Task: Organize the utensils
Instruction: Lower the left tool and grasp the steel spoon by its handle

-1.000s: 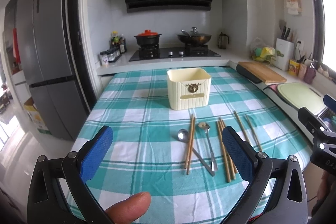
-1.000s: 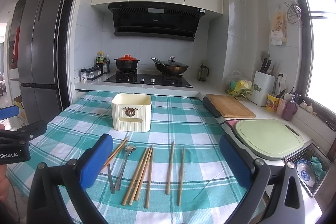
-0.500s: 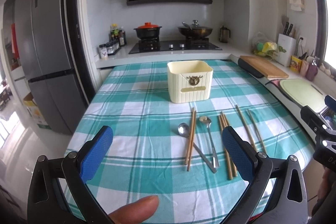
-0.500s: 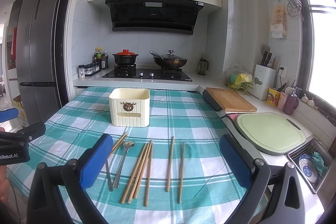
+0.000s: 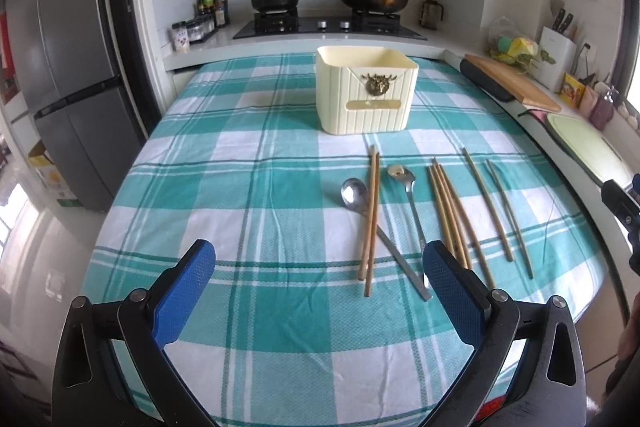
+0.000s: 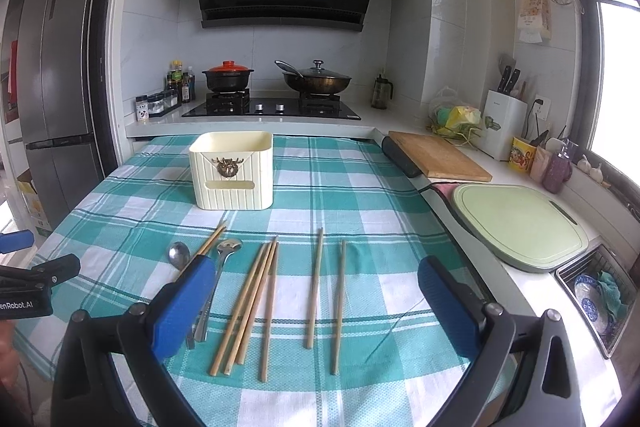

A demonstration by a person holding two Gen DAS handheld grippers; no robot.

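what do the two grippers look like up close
Left gripper and right gripper match: black angular plastic frames with silver pivot bolts, and textured blue pads on the two fingers. White lettering ending "Robot.AI" marks the left one's side. No sleeves or cables show.

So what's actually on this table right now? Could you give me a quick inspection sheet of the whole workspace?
Surface: table under a teal-and-white checked cloth, slightly wrinkled.
Job's things: cream holder box upright at the far middle; two spoons and several wooden chopsticks lying flat in front of it.
Clutter: nothing seen on the cloth.
Grippers: left gripper and right gripper both open, holding nothing, above the near edge.
Cables: a thin cord trails across the cloth's right side.
Surroundings: stove with a red-lidded pot and a wok, fridge, cutting boards.
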